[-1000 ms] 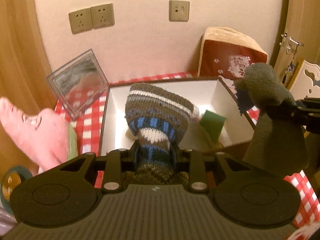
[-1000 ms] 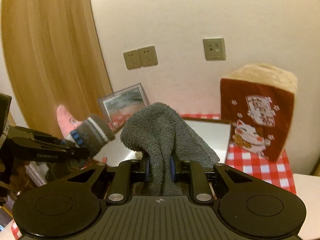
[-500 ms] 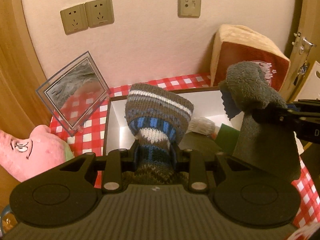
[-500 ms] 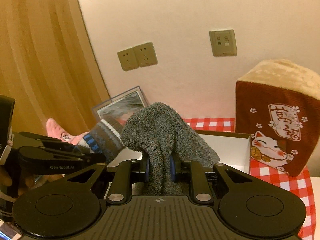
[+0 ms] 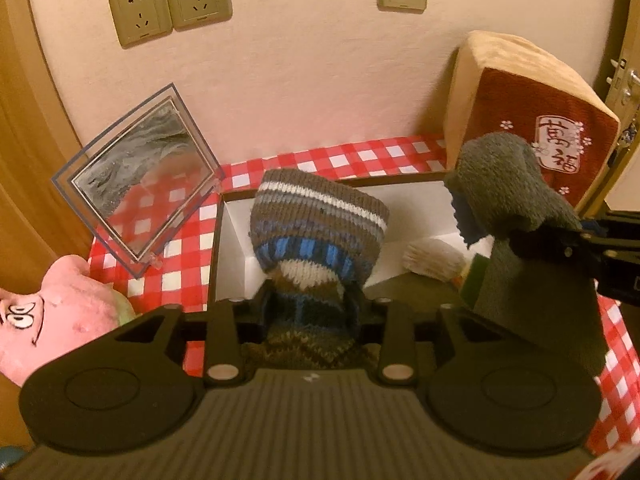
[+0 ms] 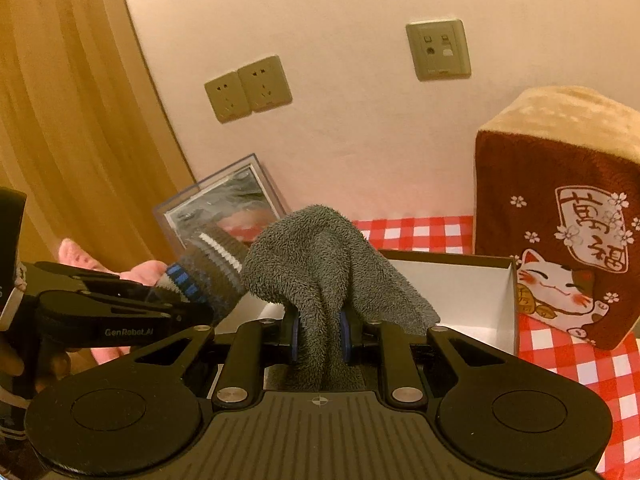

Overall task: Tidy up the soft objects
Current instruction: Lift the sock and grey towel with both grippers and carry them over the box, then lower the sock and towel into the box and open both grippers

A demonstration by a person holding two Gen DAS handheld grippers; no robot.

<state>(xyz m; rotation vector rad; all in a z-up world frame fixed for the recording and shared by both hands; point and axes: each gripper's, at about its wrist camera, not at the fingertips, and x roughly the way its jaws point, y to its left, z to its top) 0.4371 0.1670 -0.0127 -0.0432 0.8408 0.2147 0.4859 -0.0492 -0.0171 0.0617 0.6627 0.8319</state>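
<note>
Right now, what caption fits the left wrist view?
Left hand-held gripper clamps a striped knit sock above the white box.

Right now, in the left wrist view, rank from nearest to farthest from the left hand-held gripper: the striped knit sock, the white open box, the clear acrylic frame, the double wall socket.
1. Striped knit sock: clamped in the left hand-held gripper.
2. White open box: just beyond, below the sock.
3. Clear acrylic frame: left, leaning by the wall.
4. Double wall socket: high on the wall, upper left.
</note>
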